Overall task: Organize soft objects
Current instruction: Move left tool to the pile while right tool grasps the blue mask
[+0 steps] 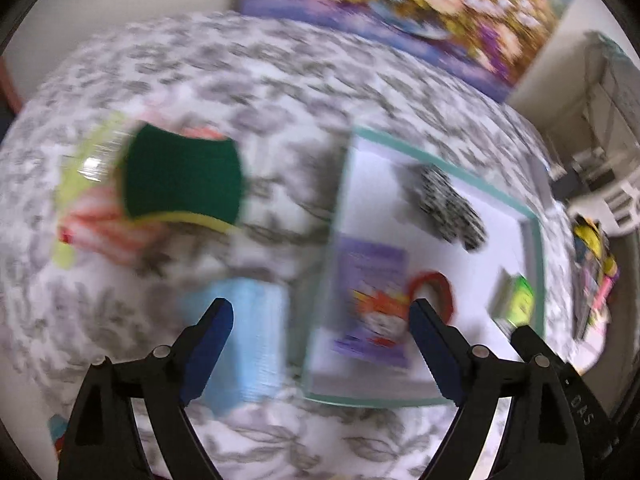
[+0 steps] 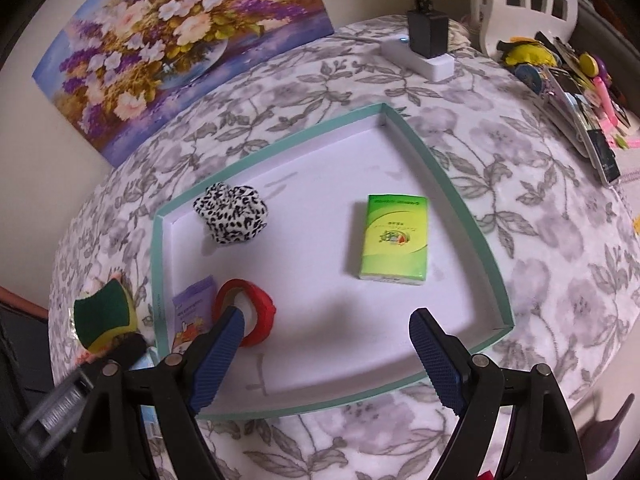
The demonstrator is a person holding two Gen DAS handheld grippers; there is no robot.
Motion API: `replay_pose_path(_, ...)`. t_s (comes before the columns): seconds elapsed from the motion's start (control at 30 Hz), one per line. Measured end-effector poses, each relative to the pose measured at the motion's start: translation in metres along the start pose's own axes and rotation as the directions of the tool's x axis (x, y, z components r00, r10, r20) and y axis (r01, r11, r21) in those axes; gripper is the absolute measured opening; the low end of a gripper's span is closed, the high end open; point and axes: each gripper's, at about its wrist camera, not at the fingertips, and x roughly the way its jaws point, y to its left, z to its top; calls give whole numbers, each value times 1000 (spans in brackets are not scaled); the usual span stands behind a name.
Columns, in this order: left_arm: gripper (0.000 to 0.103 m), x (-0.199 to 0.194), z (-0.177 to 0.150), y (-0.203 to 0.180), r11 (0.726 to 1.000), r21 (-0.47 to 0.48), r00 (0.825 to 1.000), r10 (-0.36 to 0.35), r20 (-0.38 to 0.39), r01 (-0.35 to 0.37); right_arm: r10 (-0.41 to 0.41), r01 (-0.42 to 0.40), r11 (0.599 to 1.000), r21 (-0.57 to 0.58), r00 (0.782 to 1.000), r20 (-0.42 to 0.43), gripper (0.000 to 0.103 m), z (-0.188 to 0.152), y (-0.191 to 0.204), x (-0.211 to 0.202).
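A shallow white tray with a teal rim [image 2: 448,184] lies on the floral cloth. In it are a black-and-white spotted scrunchie [image 2: 232,213], a green tissue pack [image 2: 394,238], a red tape ring [image 2: 256,312] and a purple tissue pack [image 2: 192,316]. Left of the tray a green-and-yellow sponge [image 2: 106,314] rests on a striped wrapper. My right gripper [image 2: 326,332] is open and empty above the tray's near edge. My left gripper [image 1: 320,316] is open and empty, over a light blue pack [image 1: 256,340] and the tray's left rim [image 1: 334,240]; that view is blurred. The sponge [image 1: 184,176] lies ahead to its left.
A flower painting [image 2: 180,40] leans on the wall behind. A white power strip with a black adapter [image 2: 426,48] sits at the back. Pens, a phone and small toys [image 2: 576,92] lie at the right edge. A purple object [image 2: 612,436] is near right.
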Motion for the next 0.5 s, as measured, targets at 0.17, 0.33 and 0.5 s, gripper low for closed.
replay_pose_path(0.17, 90, -9, 10, 42, 988, -103, 993, 118, 11, -117, -11, 11, 999, -38, 1000, -15, 87, -5, 14, 6)
replay_pose_path(0.33, 90, -15, 17, 92, 953, -200, 973, 233, -5, -229, -12, 10, 993, -114, 1000, -20, 87, -13, 42, 9)
replay_pose_path(0.5, 90, -24, 19, 135, 916, -307, 963, 268, -7, -257, 28, -30, 979, -201, 999, -17, 87, -25, 83, 9)
